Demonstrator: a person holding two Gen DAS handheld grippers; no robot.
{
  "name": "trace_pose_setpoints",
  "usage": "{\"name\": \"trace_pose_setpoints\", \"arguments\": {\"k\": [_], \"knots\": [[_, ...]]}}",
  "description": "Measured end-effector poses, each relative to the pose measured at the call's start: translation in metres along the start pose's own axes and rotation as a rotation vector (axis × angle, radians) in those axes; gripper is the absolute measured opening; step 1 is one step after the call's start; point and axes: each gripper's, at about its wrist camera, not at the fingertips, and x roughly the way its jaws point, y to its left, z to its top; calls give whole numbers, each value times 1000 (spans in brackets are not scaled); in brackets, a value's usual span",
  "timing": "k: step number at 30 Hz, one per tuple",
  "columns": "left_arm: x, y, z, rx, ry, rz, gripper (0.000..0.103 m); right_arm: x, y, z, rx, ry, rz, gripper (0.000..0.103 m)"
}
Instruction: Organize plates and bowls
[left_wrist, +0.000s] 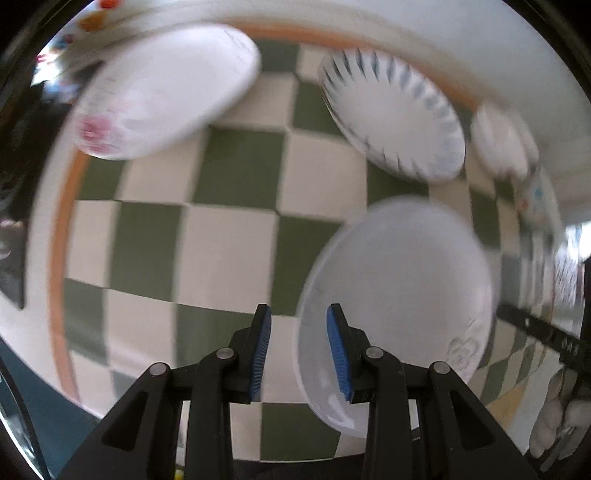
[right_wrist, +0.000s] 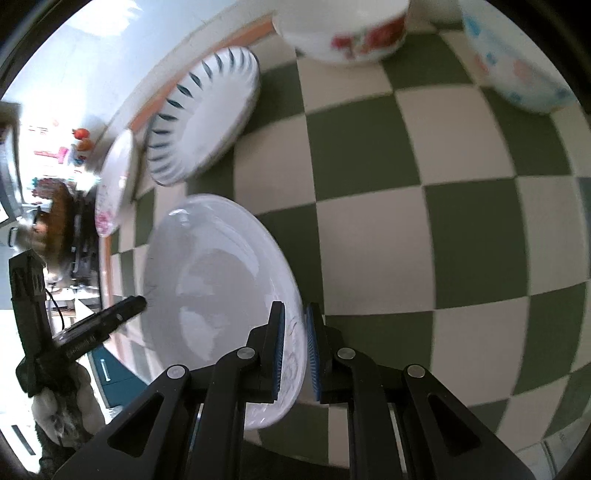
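The right gripper (right_wrist: 294, 350) is pinching the rim of a plain white plate (right_wrist: 221, 295), blue pads pressed on either side of the edge, the dish filling the wrist view from centre out to nine o'clock. The left gripper (left_wrist: 298, 354) hangs over the table with its jaws a little apart and nothing between the pads; the same white plate (left_wrist: 402, 295) sits under its right finger, off toward four o'clock.

Underneath it all, the green-and-cream checked tablecloth (right_wrist: 424, 221), orange band at its border. At eleven o'clock in the right view lies a plate with dark blue rim strokes (right_wrist: 207, 114), and just beside it at ten o'clock a flowered plate (right_wrist: 112, 184) seen nearly edge-on. At twelve o'clock, a white bowl with red flowers (right_wrist: 347, 33). At one o'clock, a bowl with pale blue and pink marks (right_wrist: 513, 62), partly cut off by the frame.
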Motion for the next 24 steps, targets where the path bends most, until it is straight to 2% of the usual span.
{"name": "trace_pose_setpoints", "arguments": {"k": [2, 3, 5, 7, 9, 13, 16, 20, 24], "knots": [[-24, 13, 8, -51, -48, 4, 34, -19, 10, 1, -32, -23, 1, 16], [-38, 26, 15, -90, -78, 10, 35, -28, 19, 4, -52, -32, 0, 21], [-55, 44, 24, -135, -120, 1, 38, -40, 42, 11, -91, -52, 14, 36], [-65, 71, 41, -182, -155, -7, 46, -47, 75, 23, -138, -76, 45, 52], [-66, 96, 54, -226, -161, -8, 46, -44, 108, 39, -170, -77, 96, 58], [-50, 151, 83, -335, -143, -14, 46, -10, 173, 79, -225, -54, 146, 58], [-37, 186, 100, -390, -128, -3, 46, 32, 216, 118, -256, -32, 122, 58], [-17, 214, 121, -415, -110, 3, 46, 90, 252, 169, -280, 12, 83, 57], [3, 226, 143, -399, -79, 4, 46, 140, 272, 212, -295, 46, 22, 51]]}}
